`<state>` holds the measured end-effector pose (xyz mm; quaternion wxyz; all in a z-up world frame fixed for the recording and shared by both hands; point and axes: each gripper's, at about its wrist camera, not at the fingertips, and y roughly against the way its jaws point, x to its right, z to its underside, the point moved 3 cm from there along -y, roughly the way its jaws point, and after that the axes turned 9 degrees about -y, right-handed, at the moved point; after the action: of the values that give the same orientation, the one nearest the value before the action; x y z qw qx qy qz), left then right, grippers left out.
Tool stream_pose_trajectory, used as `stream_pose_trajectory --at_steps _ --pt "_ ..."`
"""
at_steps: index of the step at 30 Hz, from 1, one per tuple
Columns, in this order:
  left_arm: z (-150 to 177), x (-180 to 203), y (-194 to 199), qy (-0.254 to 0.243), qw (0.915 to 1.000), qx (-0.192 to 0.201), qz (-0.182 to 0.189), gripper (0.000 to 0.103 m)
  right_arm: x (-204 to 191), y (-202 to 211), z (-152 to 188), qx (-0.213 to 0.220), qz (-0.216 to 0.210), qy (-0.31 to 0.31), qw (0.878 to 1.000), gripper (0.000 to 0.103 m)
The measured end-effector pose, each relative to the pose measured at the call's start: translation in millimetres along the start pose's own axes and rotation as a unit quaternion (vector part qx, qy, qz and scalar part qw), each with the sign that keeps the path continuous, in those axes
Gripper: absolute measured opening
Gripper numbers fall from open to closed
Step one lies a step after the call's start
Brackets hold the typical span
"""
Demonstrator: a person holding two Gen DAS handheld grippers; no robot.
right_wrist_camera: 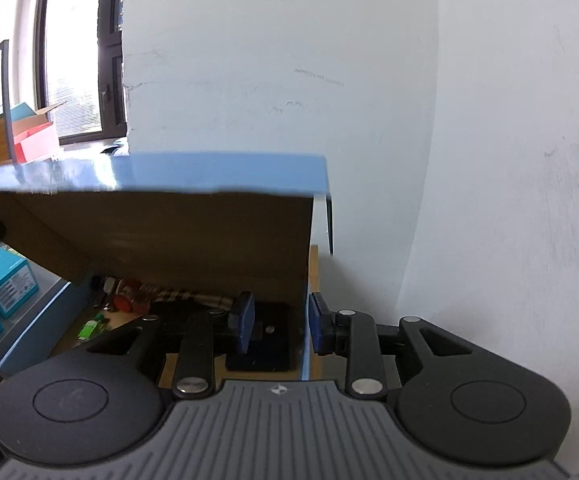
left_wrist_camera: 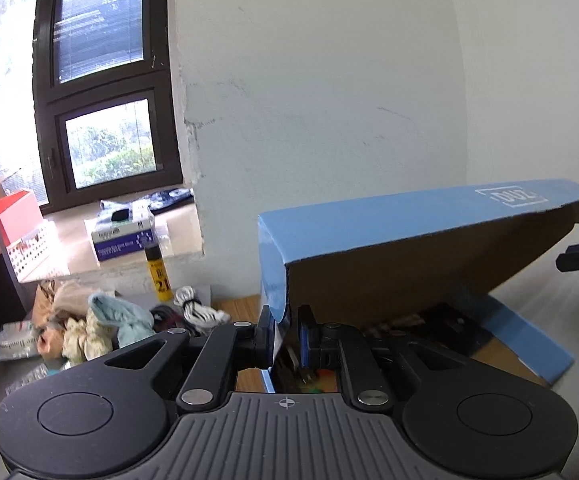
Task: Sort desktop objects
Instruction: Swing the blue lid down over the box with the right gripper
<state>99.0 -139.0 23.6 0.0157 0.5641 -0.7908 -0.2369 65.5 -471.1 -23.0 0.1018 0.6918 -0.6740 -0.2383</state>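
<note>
A blue cardboard box lid stands half raised over its box, brown underside showing. My left gripper is shut on the lid's left side flap, one finger on each side of it. My right gripper sits astride the lid's right side flap with a gap between the fingers and the flap, so it is open. Inside the box lie a black block, a checked cloth, a red-capped item and a green item.
Left of the box are crumpled cloths, a white cord bundle, a yellow bottle and a glove box on the sill. Teal cartons stand left of the box. A white wall is close behind.
</note>
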Motion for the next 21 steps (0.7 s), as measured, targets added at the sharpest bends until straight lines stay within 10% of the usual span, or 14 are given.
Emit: stream_pose_trajectory --at_steps 21 --pt "68.0 29.7 37.2 0.022 0.9992 -0.027 -0.022 0.015 -29.0 76.4 23.2 -0.053 -0.020 0.038 0.998 0.040"
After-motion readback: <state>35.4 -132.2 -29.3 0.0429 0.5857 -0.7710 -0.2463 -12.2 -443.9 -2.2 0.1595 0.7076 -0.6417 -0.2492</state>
